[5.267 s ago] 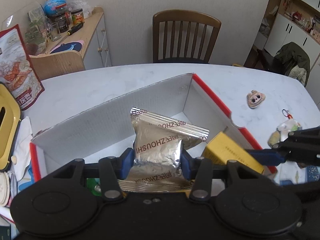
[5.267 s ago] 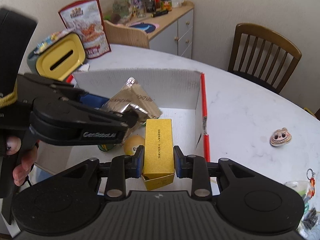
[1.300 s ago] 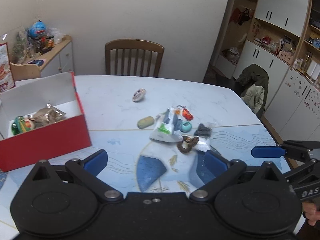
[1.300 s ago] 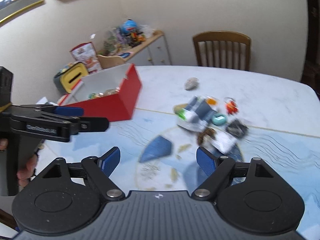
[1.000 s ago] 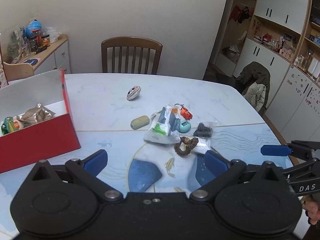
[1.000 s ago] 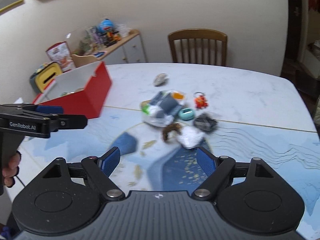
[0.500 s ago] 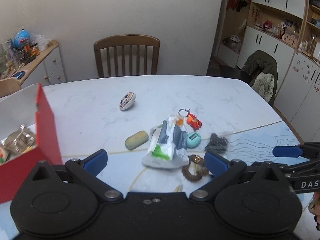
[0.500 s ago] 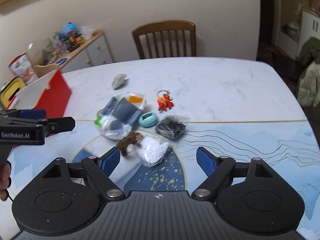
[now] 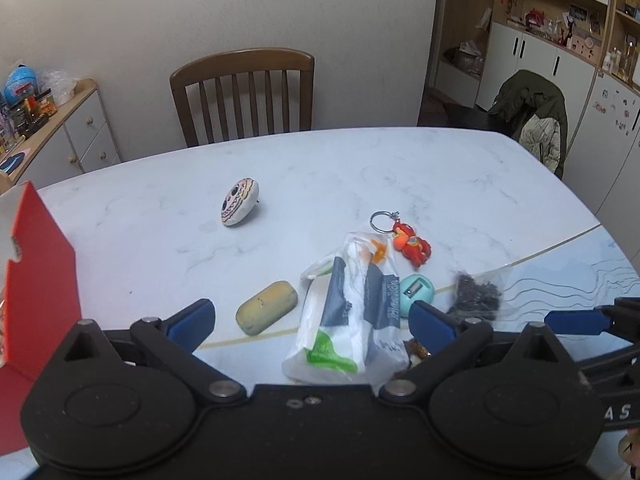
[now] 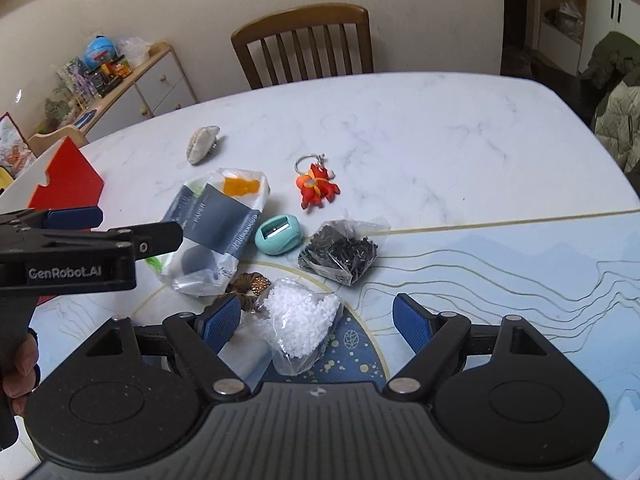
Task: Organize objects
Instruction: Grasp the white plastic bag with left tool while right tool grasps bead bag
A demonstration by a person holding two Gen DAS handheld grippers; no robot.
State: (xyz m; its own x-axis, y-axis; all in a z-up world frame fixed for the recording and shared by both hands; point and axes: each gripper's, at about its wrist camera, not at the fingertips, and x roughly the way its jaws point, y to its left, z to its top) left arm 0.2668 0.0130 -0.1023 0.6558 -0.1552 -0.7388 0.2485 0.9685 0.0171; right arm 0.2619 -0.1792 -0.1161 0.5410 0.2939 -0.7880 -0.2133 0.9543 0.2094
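My left gripper [image 9: 310, 322] is open and empty above a white, grey and green tissue pack [image 9: 346, 312], also in the right wrist view [image 10: 212, 228]. My right gripper [image 10: 318, 322] is open and empty over a bag of white beads [image 10: 300, 326]. Loose on the table lie a yellow eraser [image 9: 266, 307], a teal sharpener [image 10: 278, 235], an orange keychain figure [image 10: 316, 186], a bag of dark bits [image 10: 340, 254], a brown scrunchie [image 10: 246, 286] and a face badge [image 9: 239, 207]. The red box [image 9: 38, 280] stands at the left.
A wooden chair [image 9: 244, 96] stands behind the table [image 9: 400, 172]. A cluttered sideboard [image 10: 132, 84] is at the back left. A jacket hangs on a chair [image 9: 534, 128] at the right. The left gripper shows in the right wrist view [image 10: 72, 216].
Both grippers let go of the foil pack and gold box in the red box, opened, and moved right and closer to the pile of small objects.
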